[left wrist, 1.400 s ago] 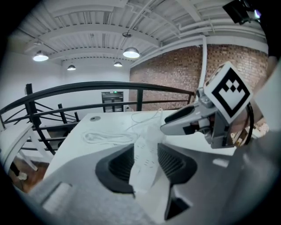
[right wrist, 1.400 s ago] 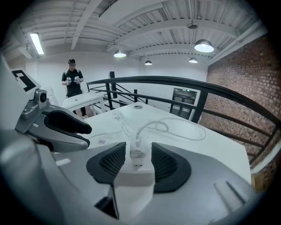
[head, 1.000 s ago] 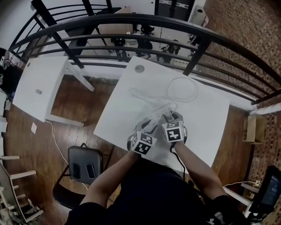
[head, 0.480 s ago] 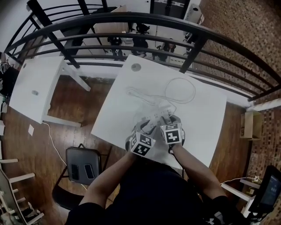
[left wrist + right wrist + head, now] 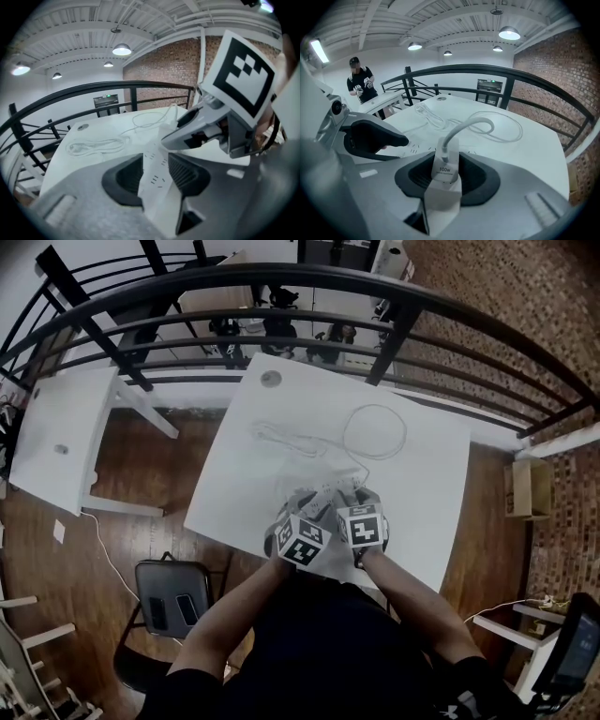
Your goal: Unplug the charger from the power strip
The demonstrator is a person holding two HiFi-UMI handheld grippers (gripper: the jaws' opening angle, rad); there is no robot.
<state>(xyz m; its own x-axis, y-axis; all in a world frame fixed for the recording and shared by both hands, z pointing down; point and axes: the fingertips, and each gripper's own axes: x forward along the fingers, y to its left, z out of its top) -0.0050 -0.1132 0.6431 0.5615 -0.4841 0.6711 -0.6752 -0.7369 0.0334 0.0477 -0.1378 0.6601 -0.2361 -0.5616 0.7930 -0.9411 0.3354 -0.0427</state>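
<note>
Right gripper view is showing the white charger (image 5: 444,168) sitting between the dark pads of the right gripper (image 5: 447,180), which are pressing on its sides. Its cable (image 5: 487,125) is arching away and looping over the white table (image 5: 422,484), and whether its prongs are sitting in a socket is not showing. Just beside it, the left gripper (image 5: 157,176) is clamping the white power strip (image 5: 153,185) lengthwise between its pads, sockets facing up. Both grippers are working side by side near the table's front edge, with a coiled cord (image 5: 281,437) lying farther back and a black railing (image 5: 281,282) running beyond.
</note>
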